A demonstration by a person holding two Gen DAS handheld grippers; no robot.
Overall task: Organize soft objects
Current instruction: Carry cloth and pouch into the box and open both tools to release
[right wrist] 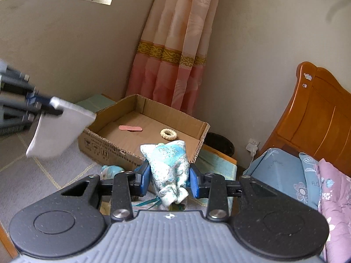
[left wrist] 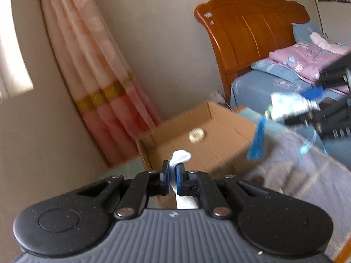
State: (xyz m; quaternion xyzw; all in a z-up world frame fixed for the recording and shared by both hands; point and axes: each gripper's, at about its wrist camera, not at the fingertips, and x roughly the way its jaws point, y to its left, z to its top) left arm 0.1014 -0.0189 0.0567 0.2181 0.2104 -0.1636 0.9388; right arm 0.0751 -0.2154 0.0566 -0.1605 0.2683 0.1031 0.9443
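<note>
At the bottom centre of the left wrist view, the left gripper (left wrist: 172, 176) has its jaws pinched tight on a white cloth (left wrist: 180, 156), whose tip pokes up between the blue pads. In the right wrist view the same cloth (right wrist: 59, 129) hangs at centre left, above the grey floor. The right gripper (right wrist: 170, 180) holds a blue-and-white pouch (right wrist: 167, 166) at lower centre, jaws narrow and pressing both its sides; a blue tassel (left wrist: 256, 140) dangles from the pouch in the left wrist view. Behind both, mid-frame, an open box (right wrist: 197, 146) sits on the floor, holding a cream ring (right wrist: 168, 134) and a pink strip (right wrist: 130, 128). A curtain (right wrist: 175, 65) hangs at upper centre. A wooden bed (right wrist: 324, 118) with blue and purple bedding fills the right edge.
</note>
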